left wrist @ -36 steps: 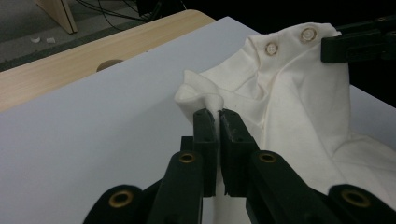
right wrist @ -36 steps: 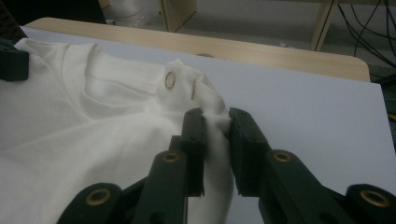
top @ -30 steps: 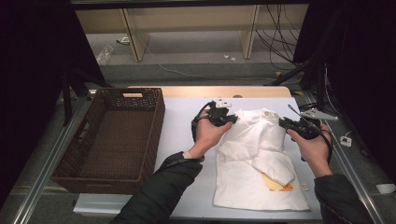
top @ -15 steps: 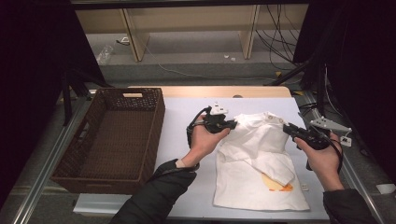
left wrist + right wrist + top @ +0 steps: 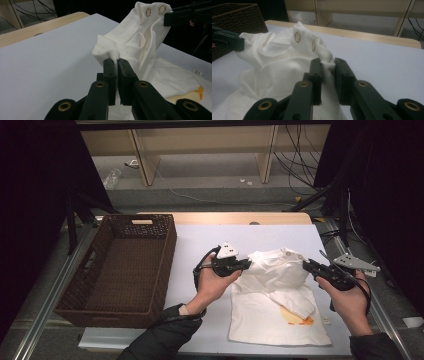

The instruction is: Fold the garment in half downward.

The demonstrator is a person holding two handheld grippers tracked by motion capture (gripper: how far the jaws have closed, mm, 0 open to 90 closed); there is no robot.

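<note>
Garment (image 5: 272,295): white cloth, orange-yellow print near lower edge, brass-coloured snap rings (image 5: 297,37). Basket (image 5: 120,265): dark brown wicker weave. Table (image 5: 200,240): pale grey-white top, light wood far edge. Both grippers (image 5: 247,264) (image 5: 306,265): black jaws, grey top plates.

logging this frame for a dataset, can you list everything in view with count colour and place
garment: one, white with an orange print near its lower edge, on the table right of centre, top part lifted and bunched
snaps: two, metal rings, on the garment's raised edge
basket: one, dark brown wicker, empty, left part of the table
table: one, white top with a light wood far edge
shelf unit: one, light wood, beyond the table
cables: several, black, on the floor far right
left gripper: one, black, fingers shut on the garment's left side
right gripper: one, black, fingers shut on the garment's right side
</note>
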